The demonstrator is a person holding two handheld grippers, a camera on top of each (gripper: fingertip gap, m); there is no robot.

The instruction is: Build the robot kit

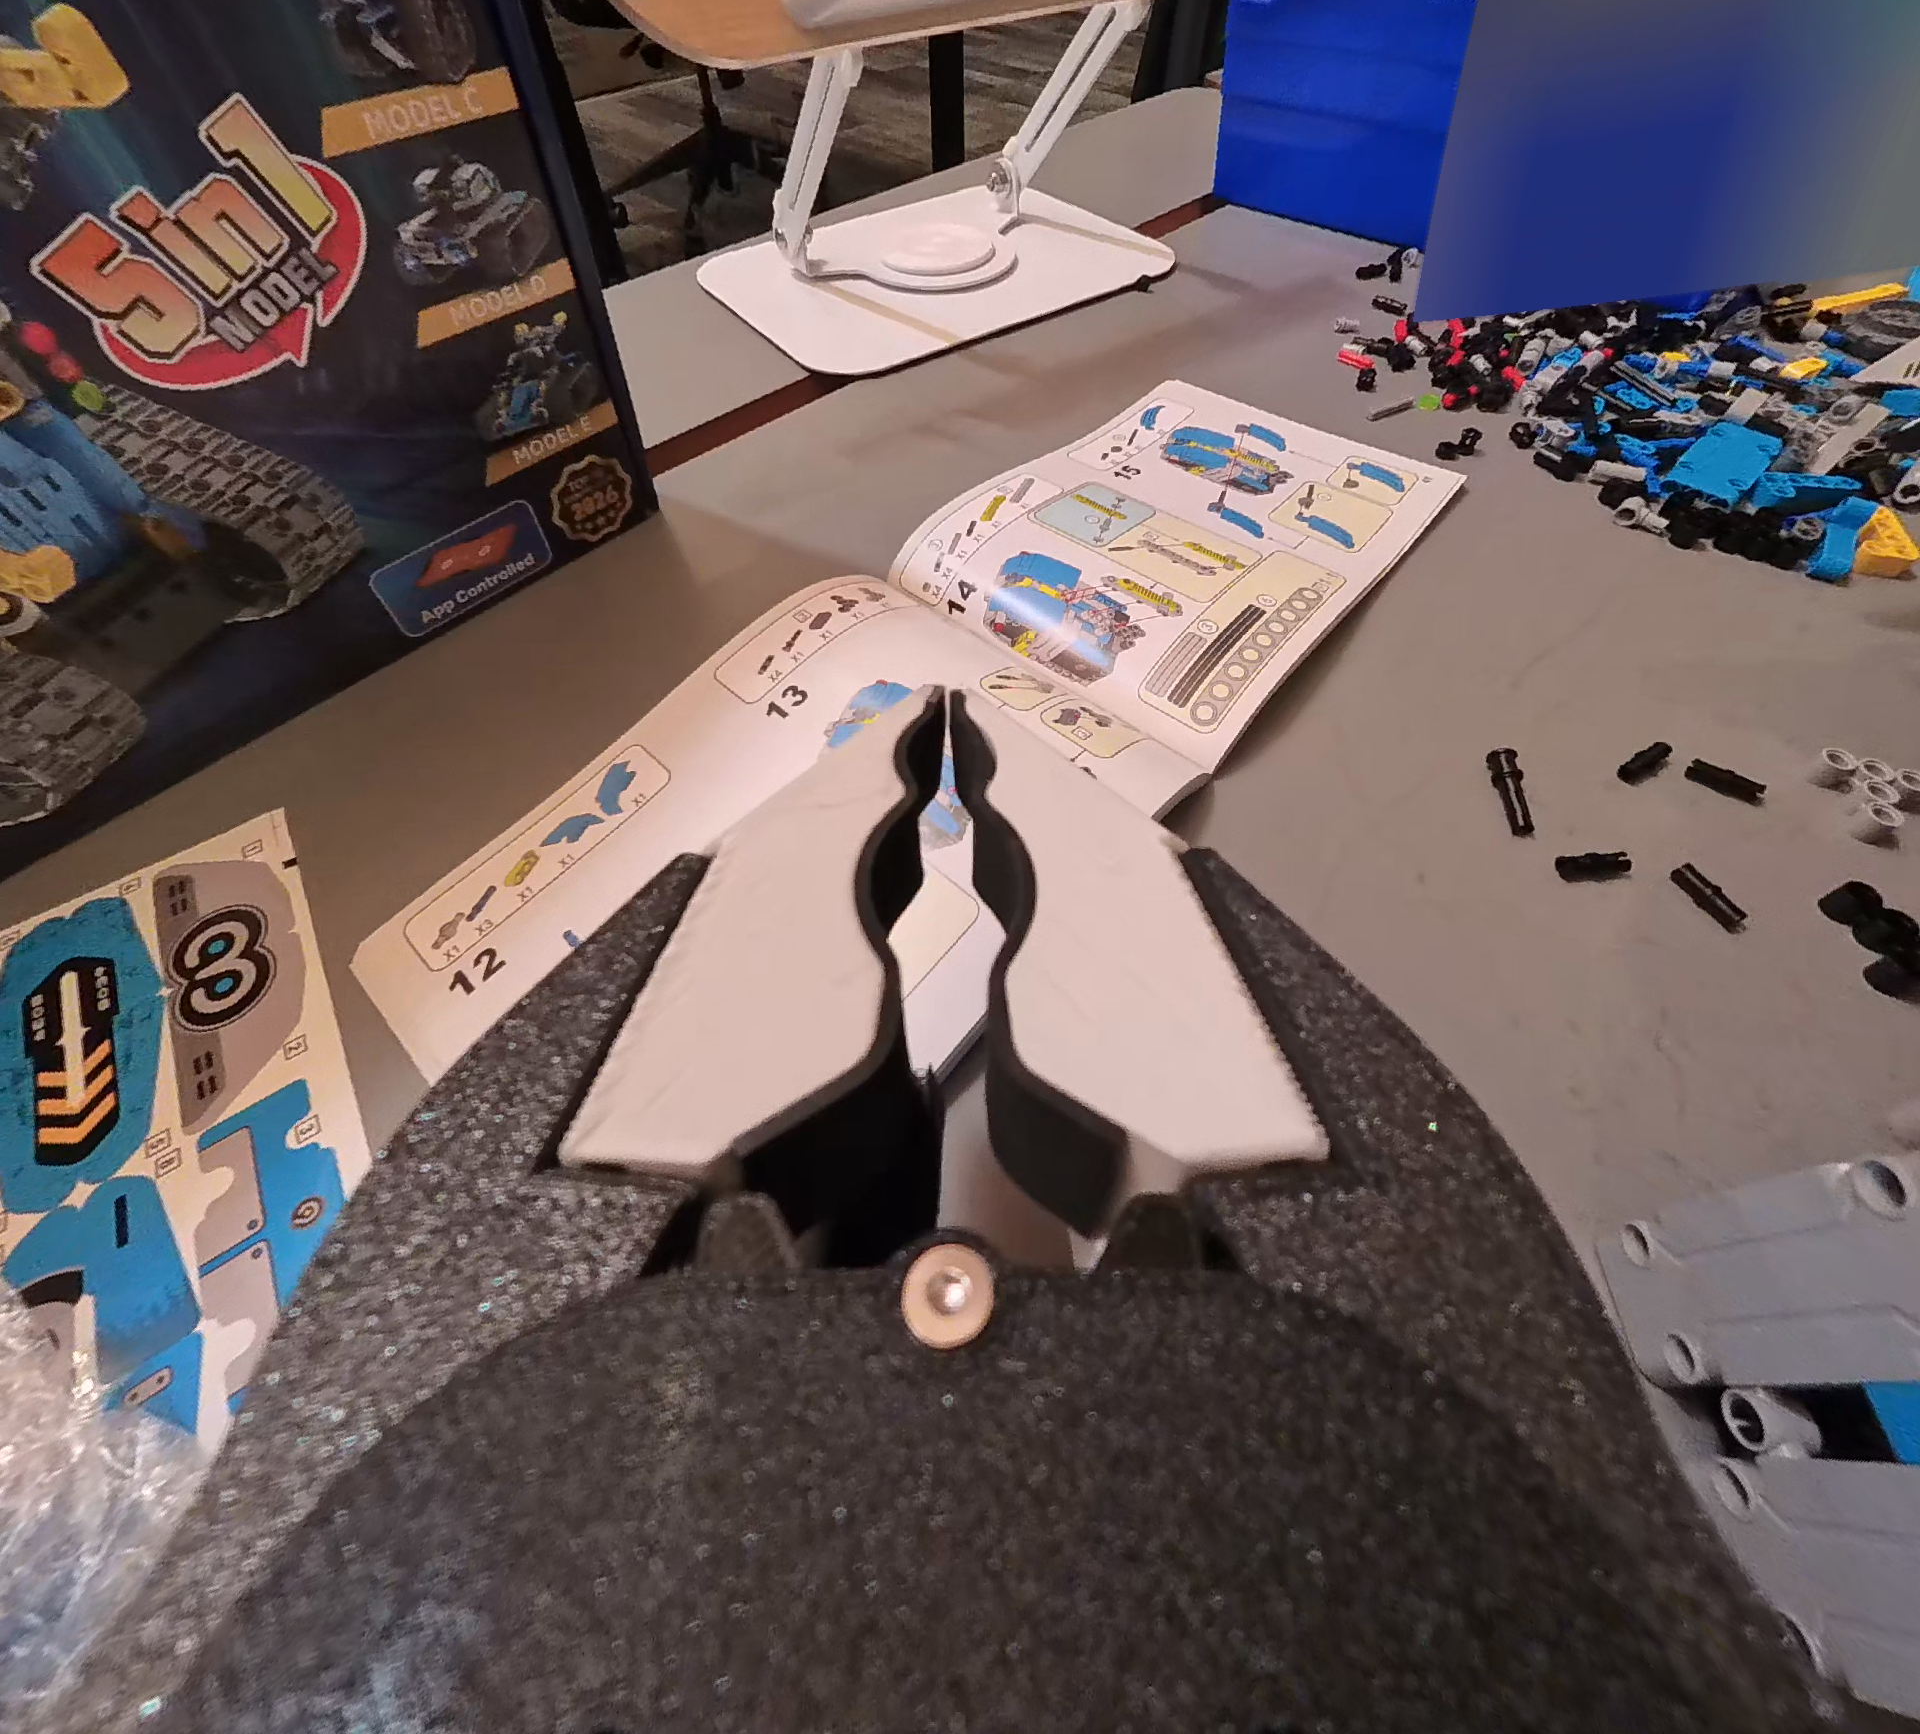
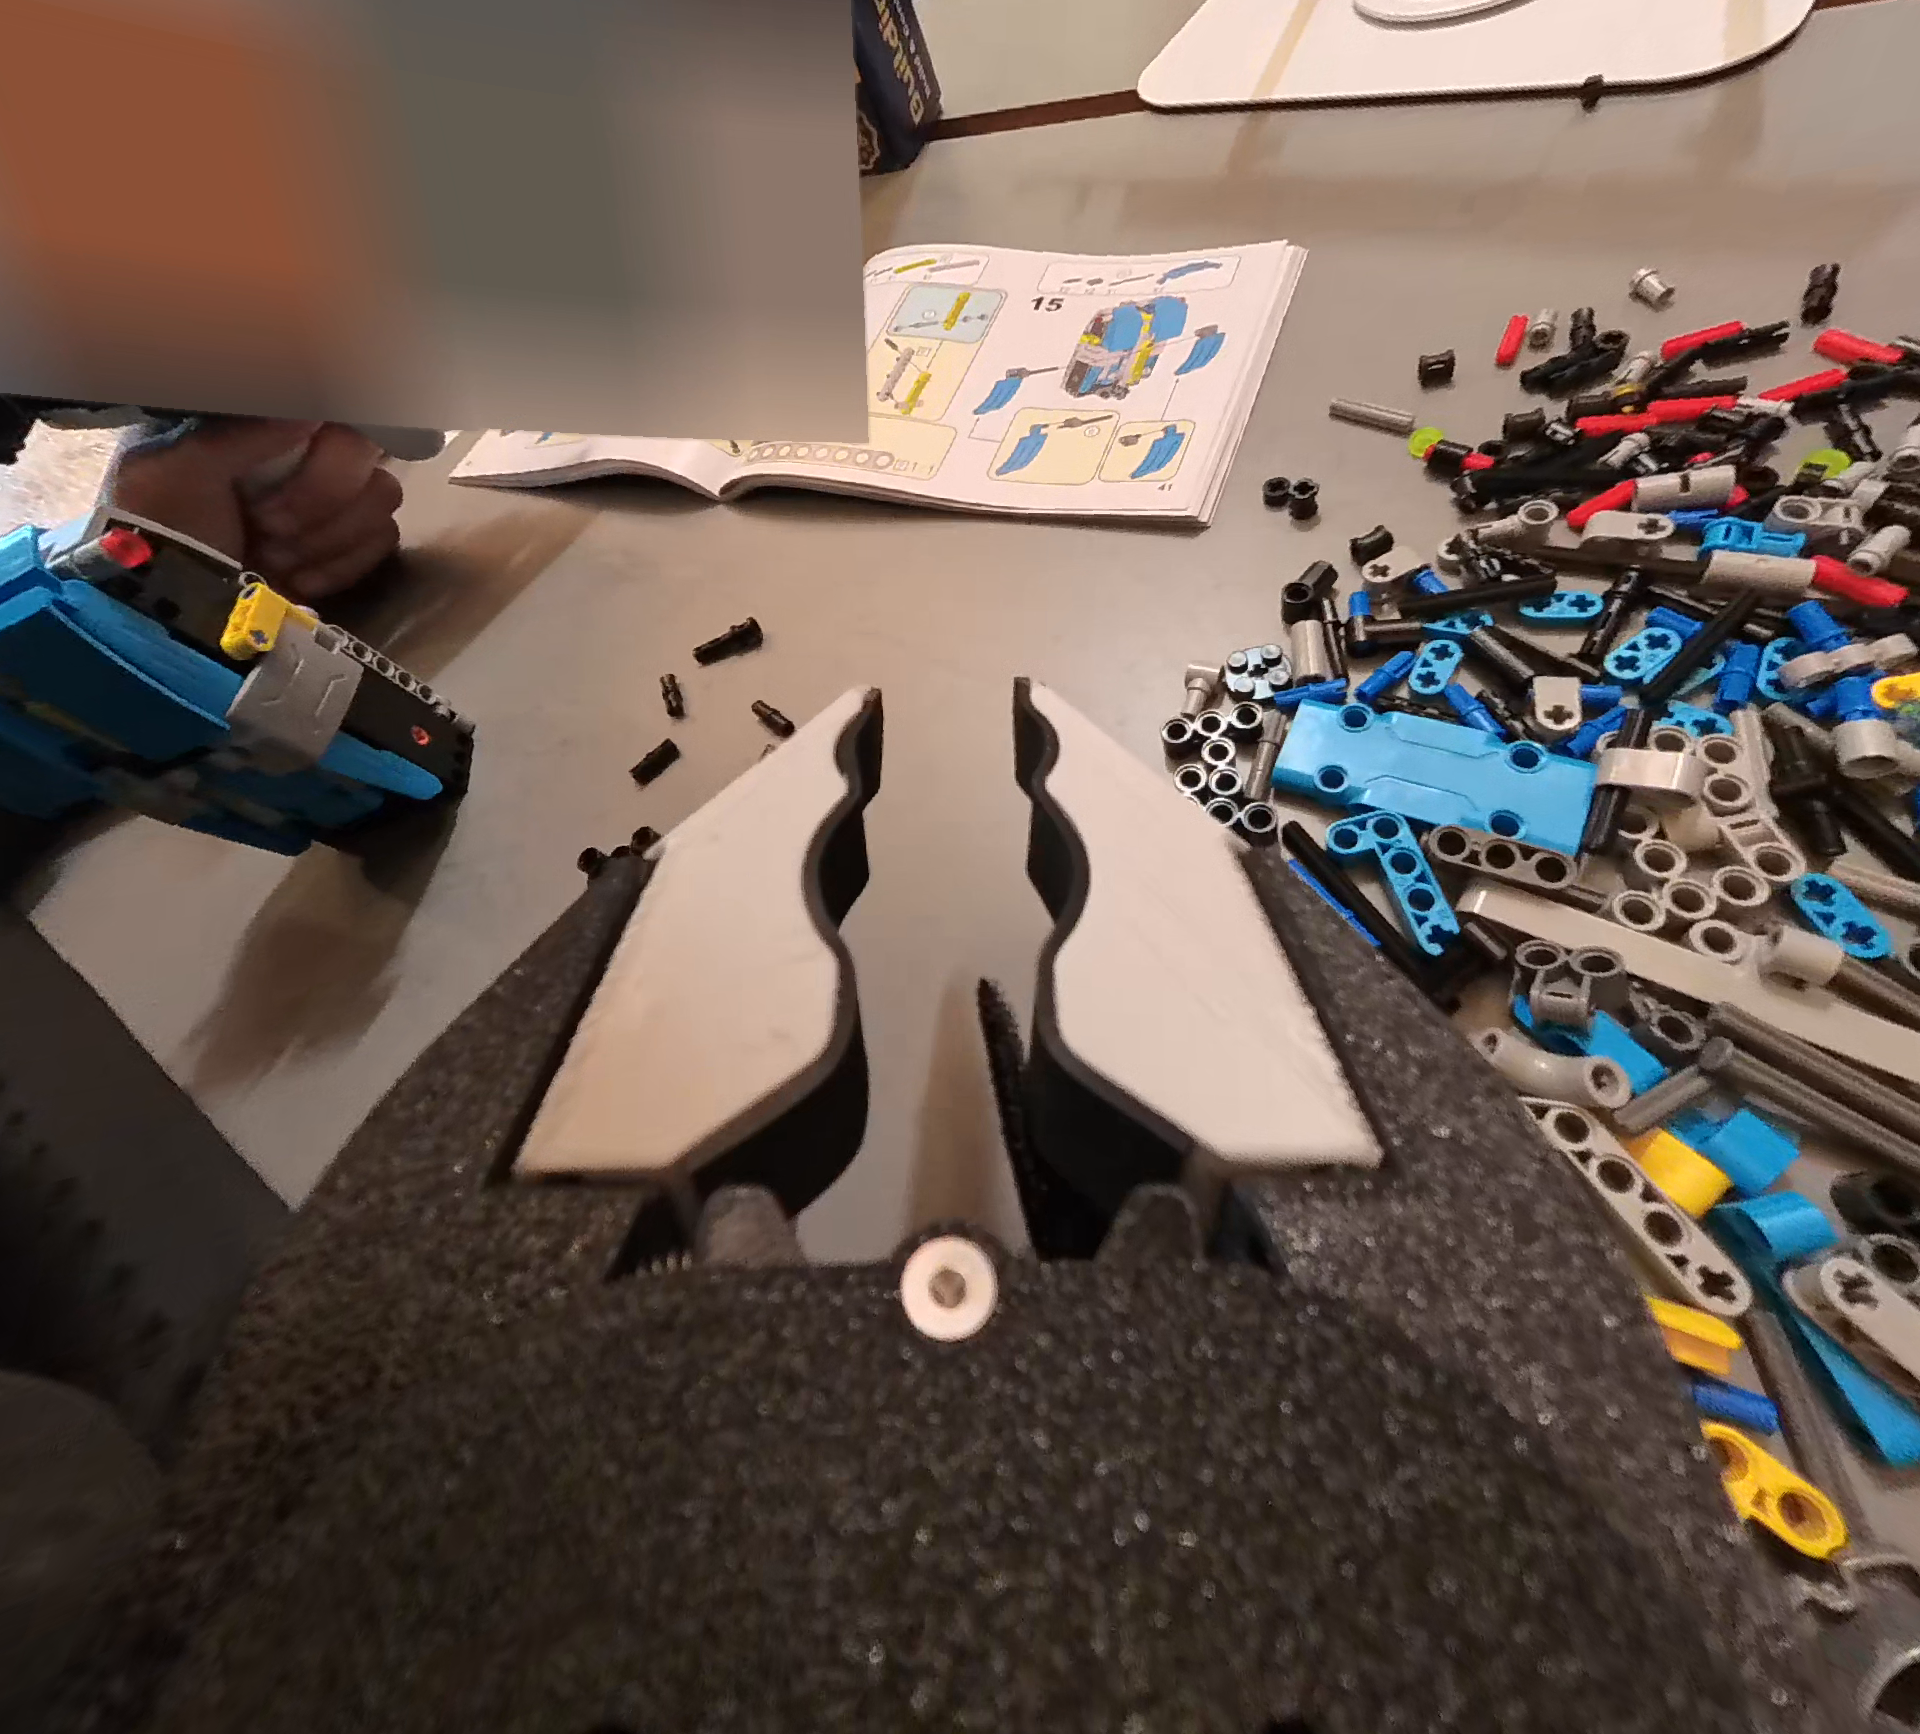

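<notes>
Left wrist view: left gripper [image 1: 945, 697] at centre, fingertips pressed together with nothing visible between them, poised over the open instruction booklet [image 1: 1039, 645], which lies flat on the grey table [image 1: 1403, 1009], presumably so its pages stay readable. Kit box [image 1: 260, 282] upright at ten o'clock, face turned inward. Sticker sheet [image 1: 156, 1061] flat at eight o'clock. White stand [image 1: 935, 230] at twelve. Loose black pins [image 1: 1621, 811] scattered at three o'clock, set apart from the big heap of pieces [image 1: 1714, 437] at two, likely sorted out for easy reach. Grey beam part [image 1: 1766, 1321] at four o'clock, partly cut off, so hard to tell what it belongs to.

Right wrist view: right gripper [image 2: 948, 697] at centre, fingers spread, empty, over bare table. Heap of pieces spread from two to five o'clock, a blue panel [image 2: 1434, 770] nearest the right finger. Black pins at ten o'clock, close to the left fingertip. Half-built blue model [image 2: 208, 708] at nine o'clock, resting on the table. Booklet at twelve.
</notes>
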